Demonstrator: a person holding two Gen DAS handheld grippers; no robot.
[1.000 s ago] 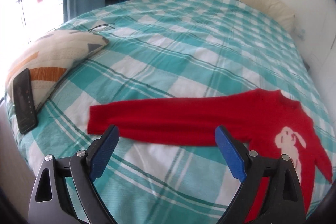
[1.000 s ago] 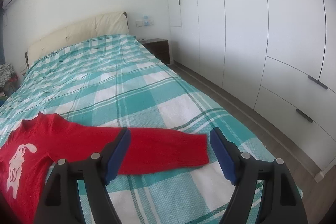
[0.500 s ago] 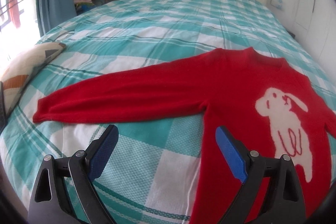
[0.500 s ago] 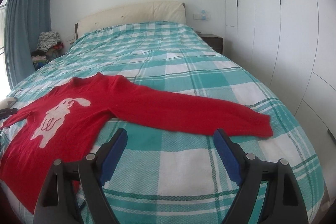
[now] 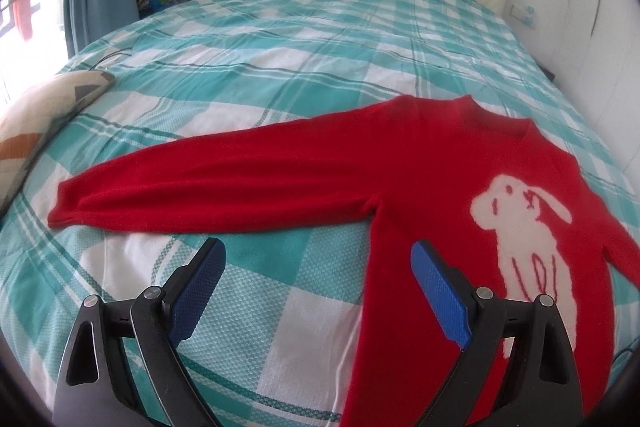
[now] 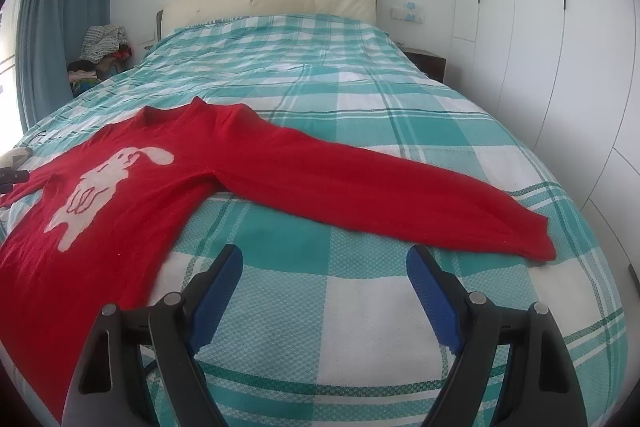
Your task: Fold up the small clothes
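Both sets of jaws stand released and grasp nothing. The left gripper (image 5: 318, 281) hangs over the bedspread (image 5: 280, 39) near the sweater's (image 5: 420, 163) left side seam; the right gripper (image 6: 324, 281) hangs over bare plaid near the right sleeve. The sweater lies flat, face up, sleeves spread, collar far. Only the left view shows the patterned pillow (image 5: 36, 115) at the bed's left edge. Only the right view shows the wardrobe (image 6: 568, 27) and nightstand (image 6: 426, 63). Both show the clothes pile (image 6: 100, 55) by the curtain (image 6: 60, 19).

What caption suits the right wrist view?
Open right hand-held gripper poised over a red sweater spread flat on a checked bed.
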